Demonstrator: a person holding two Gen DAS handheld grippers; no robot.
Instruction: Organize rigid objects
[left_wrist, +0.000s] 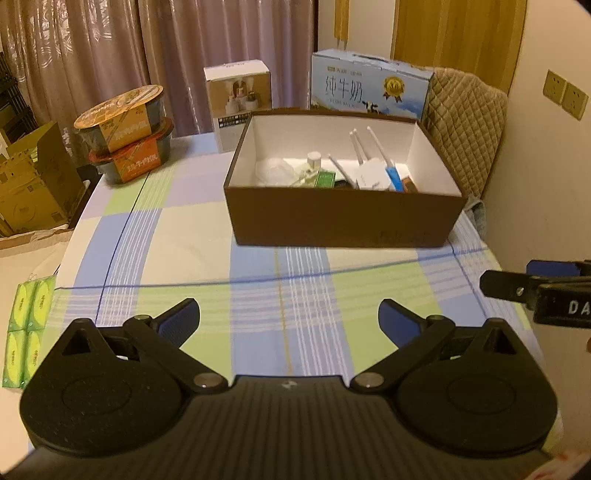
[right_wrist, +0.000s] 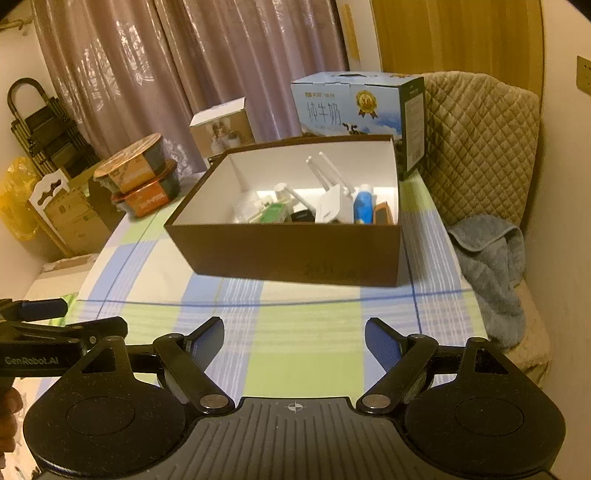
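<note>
A brown open box (left_wrist: 343, 218) (right_wrist: 295, 254) with white inner walls stands on the checked tablecloth (left_wrist: 207, 236) (right_wrist: 306, 332). Inside lie a white router with antennas (left_wrist: 367, 173) (right_wrist: 334, 205), a blue-and-white bottle (right_wrist: 364, 206), a small green box (left_wrist: 325, 180) (right_wrist: 273, 212) and other small items. My left gripper (left_wrist: 289, 317) hovers open over the cloth, well short of the box, with nothing between its fingers. Nothing sits between the fingers of my right gripper (right_wrist: 294, 341) either, which is open at the same distance. Each gripper shows at the edge of the other's view.
Two stacked instant-noodle bowls (left_wrist: 123, 138) (right_wrist: 142, 177) stand at the back left. Behind the box are a white carton (left_wrist: 240, 99) and a blue milk carton (left_wrist: 369, 86) (right_wrist: 354, 103). A quilted chair (right_wrist: 480, 147) with a grey towel (right_wrist: 495, 266) is on the right. Green packets (left_wrist: 27, 328) lie left.
</note>
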